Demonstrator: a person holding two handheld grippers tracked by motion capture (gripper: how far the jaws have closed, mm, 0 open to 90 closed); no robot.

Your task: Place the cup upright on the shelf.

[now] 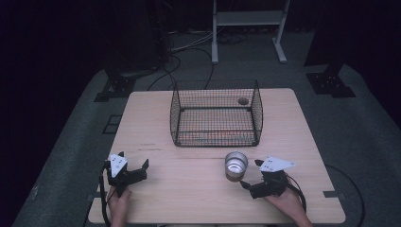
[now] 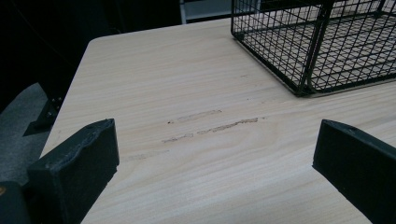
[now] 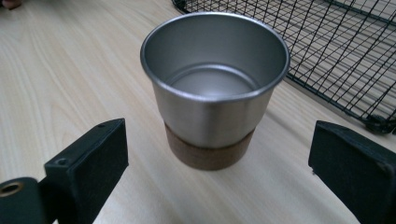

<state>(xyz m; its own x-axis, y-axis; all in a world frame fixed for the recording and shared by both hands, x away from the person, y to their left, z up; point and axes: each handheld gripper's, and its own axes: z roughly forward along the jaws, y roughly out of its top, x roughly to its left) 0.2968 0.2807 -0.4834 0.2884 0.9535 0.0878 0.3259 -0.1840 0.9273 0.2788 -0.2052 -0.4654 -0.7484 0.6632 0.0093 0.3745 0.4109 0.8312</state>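
Right gripper view: the right gripper (image 3: 219, 172) has its fingers wide, lined up on the upright steel cup (image 3: 215, 88), probably to lift it into the wire basket (image 1: 216, 113); the left gripper (image 1: 135, 171) idles, fingers wide.

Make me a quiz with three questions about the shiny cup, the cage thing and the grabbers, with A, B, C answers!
1. Where does the shiny round steel cup with a brown cork base stand?
A. inside the basket
B. on the light wooden table, in front of the black wire basket
C. on the floor

2. How many cups are on the table?
A. one
B. two
C. three

3. How do the jaws of the right gripper stand?
A. shut on the cup
B. open, with the cup ahead of them
C. shut on nothing

Answers:
1 B: in the high view the cup stands on bare wood, nearer the person than the basket.
2 A: only one cup stands on the table.
3 B: in the right gripper view both black jaws stand wide apart, not touching the cup.
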